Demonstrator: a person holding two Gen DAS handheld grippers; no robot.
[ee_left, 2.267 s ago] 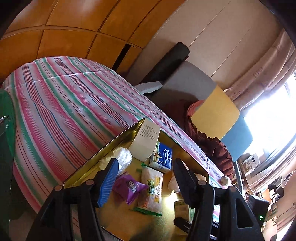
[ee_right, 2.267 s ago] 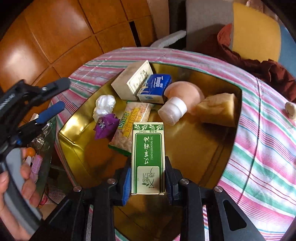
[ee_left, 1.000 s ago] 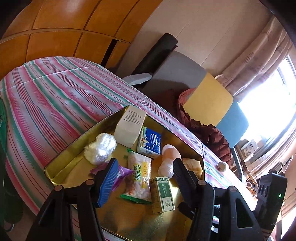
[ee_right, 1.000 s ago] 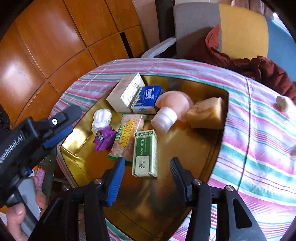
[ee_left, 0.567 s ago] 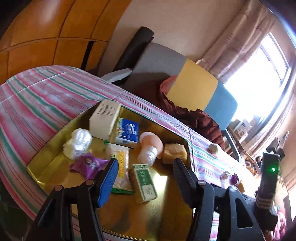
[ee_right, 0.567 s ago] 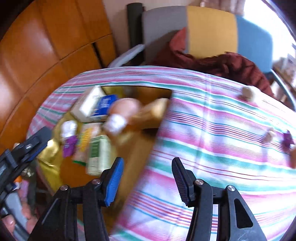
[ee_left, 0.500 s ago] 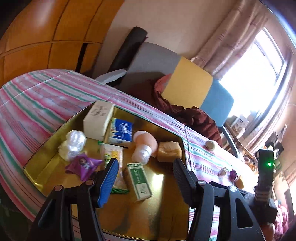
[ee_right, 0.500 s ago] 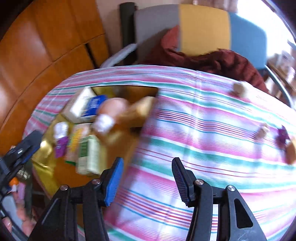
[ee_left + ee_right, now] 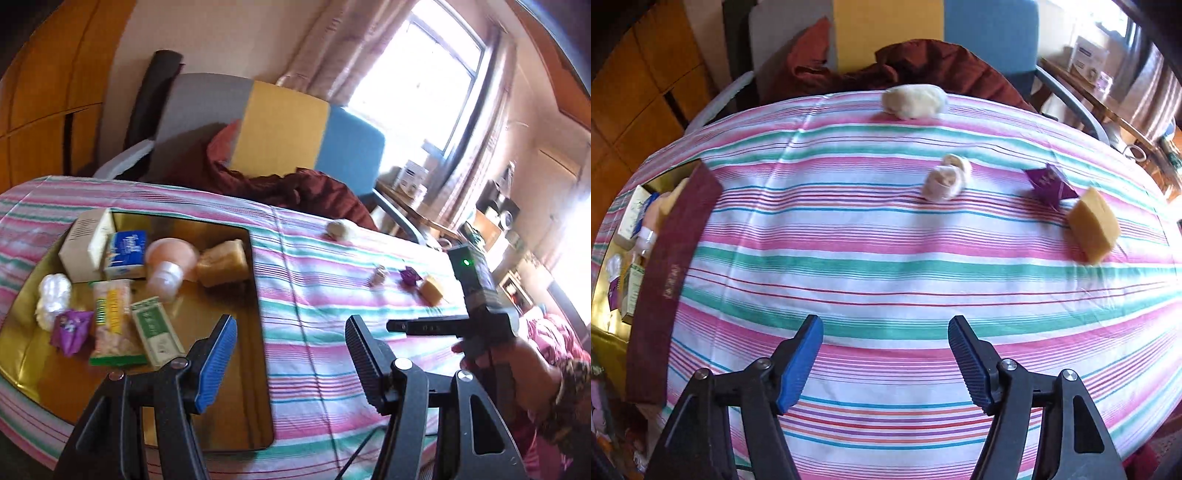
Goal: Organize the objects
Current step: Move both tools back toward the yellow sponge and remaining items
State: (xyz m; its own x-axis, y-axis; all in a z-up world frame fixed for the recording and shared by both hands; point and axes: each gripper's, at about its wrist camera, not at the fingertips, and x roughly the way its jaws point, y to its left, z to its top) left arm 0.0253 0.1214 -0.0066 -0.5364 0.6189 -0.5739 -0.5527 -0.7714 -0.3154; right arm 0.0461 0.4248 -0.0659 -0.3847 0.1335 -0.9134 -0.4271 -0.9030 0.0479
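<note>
A gold tray (image 9: 221, 369) at the left of the striped cloth holds a green box (image 9: 157, 332), a snack packet (image 9: 112, 321), a purple wrapper (image 9: 70, 328), a blue tissue pack (image 9: 125, 254), a pink bottle (image 9: 170, 262) and a yellow sponge (image 9: 221, 262). My left gripper (image 9: 291, 325) hangs open over the tray's right edge, empty. My right gripper (image 9: 884, 325) is over bare cloth, its jaws opening with nothing between them. Beyond it lie a cream lump (image 9: 912, 100), a small pale bundle (image 9: 945, 177), a purple wrapper (image 9: 1049, 182) and a yellow block (image 9: 1093, 225).
The tray's dark outer wall (image 9: 676, 266) borders the cloth at the left of the right wrist view. A chair (image 9: 280, 129) with a dark red cloth (image 9: 303, 188) stands behind the table. A person's hand (image 9: 524, 369) holds the right gripper at the table's right end.
The right gripper let go of the green box in the tray, swung right over the striped cloth and opened wider. The left gripper turned right, still open.
</note>
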